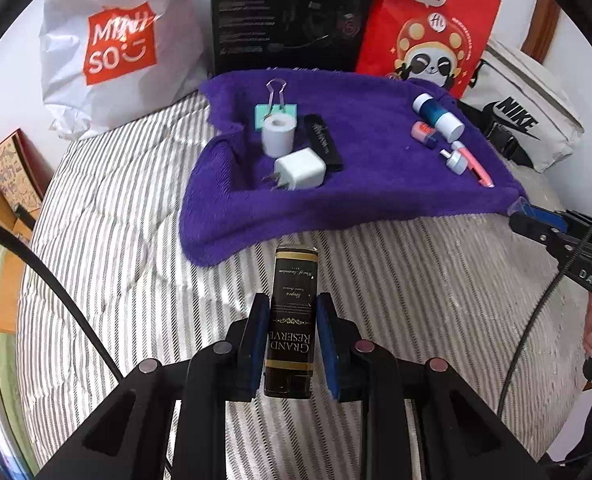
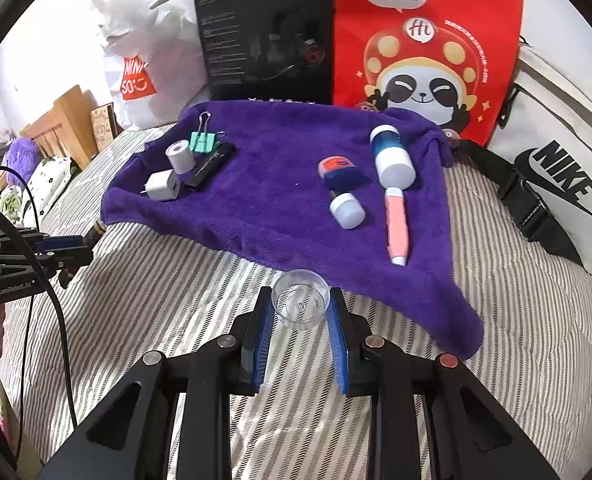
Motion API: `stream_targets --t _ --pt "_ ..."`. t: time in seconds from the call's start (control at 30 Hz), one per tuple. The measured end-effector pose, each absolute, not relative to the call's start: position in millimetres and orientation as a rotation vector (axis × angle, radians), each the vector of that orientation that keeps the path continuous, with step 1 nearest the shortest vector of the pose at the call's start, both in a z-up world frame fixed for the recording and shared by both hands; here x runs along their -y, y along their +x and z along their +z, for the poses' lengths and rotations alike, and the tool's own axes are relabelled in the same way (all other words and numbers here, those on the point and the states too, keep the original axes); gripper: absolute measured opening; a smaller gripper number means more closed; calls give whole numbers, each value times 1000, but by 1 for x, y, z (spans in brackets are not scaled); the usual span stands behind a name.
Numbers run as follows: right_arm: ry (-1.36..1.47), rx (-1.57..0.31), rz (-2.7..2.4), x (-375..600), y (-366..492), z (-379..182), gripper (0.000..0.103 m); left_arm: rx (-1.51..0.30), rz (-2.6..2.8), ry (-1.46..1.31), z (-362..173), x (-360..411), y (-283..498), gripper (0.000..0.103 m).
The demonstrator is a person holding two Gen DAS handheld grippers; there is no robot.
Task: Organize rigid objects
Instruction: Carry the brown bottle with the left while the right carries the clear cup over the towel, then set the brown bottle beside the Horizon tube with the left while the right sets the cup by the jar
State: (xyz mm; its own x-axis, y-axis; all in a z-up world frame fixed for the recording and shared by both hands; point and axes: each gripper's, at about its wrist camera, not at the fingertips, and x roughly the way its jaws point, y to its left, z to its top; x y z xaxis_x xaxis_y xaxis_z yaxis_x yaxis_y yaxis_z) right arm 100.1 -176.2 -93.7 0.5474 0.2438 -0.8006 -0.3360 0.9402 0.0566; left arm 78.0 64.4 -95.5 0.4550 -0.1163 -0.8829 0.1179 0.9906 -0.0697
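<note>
Item, left gripper [image 1: 289, 340]: fingers pinching a slim black rectangular box [image 1: 291, 316] with gold bands and "Grand Reserve" lettering, held above the grey-striped bedcover [image 1: 115, 220]. Item, right gripper [image 2: 300, 332]: fingers pinching a small clear plastic cup [image 2: 300, 304], near the purple fleece towel [image 2: 279, 200].

I see a slim black box [image 1: 291, 320] with gold bands and "Grand Reserve" lettering at lower centre of my left view, lying lengthwise above the striped bedding. At lower centre of my right view sits a small clear plastic cup [image 2: 300, 305], mouth toward me. On the purple towel [image 1: 376, 196], upper left, cluster a white roll [image 1: 278, 134], white charger [image 1: 300, 169], mint binder clip [image 1: 275, 110] and black stick [image 1: 323, 142]; upper right lie a blue-and-white bottle [image 1: 438, 117], pink pen [image 1: 474, 164] and white cap [image 2: 348, 210].
</note>
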Motion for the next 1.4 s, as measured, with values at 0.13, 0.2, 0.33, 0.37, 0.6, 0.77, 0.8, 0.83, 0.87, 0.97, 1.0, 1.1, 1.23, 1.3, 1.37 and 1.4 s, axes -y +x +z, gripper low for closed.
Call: stream_targets --t 0.13,0.2,0.33,0.37,0.6,0.77,0.8,0.83,0.87,0.97,1.0,1.1,1.23,1.3,1.37,1.4 --pt "-81 -925 342 183 105 -90 26 -1090 -159 33 -89 -56 86 23" --pt "-74 -919 340 185 108 -88 26 -1083 -162 39 -86 -53 89 23" --pt "-68 -911 341 187 113 -83 26 -1077 -171 43 -79 -50 97 23" --pt "-70 -909 340 187 115 -82 26 -1076 -174 41 -78 -49 100 23" --pt "-50 -901 330 193 128 -77 26 -1068 -196 39 -71 -40 122 23" --pt "-38 -919 328 195 143 -80 26 -1069 -210 49 -69 -32 141 23" --pt "-38 -924 326 195 146 -81 26 -1069 -213 50 -69 -30 145 23" --pt "-35 -931 326 196 150 -83 27 -1067 -217 52 -68 -29 149 23" --pt "-32 -939 327 196 153 -84 26 -1066 -218 52 -68 -28 152 23" --pt "-7 -975 339 196 164 -91 27 -1066 -226 54 -68 -25 164 23" --pt "5 -990 349 196 167 -95 27 -1067 -229 52 -68 -24 167 23" --pt "-2 -1023 348 193 176 -104 27 -1071 -236 50 -70 -23 176 23" --pt "-9 -1054 358 186 183 -112 27 -1078 -250 48 -73 -21 185 23" --pt "-21 -1075 361 180 188 -118 27 -1082 -251 50 -75 -20 188 23" --pt "-21 -1081 357 177 191 -121 26 -1086 -255 47 -77 -20 192 23" --pt "-22 -1087 356 175 193 -124 26 -1088 -257 45 -78 -20 194 23"
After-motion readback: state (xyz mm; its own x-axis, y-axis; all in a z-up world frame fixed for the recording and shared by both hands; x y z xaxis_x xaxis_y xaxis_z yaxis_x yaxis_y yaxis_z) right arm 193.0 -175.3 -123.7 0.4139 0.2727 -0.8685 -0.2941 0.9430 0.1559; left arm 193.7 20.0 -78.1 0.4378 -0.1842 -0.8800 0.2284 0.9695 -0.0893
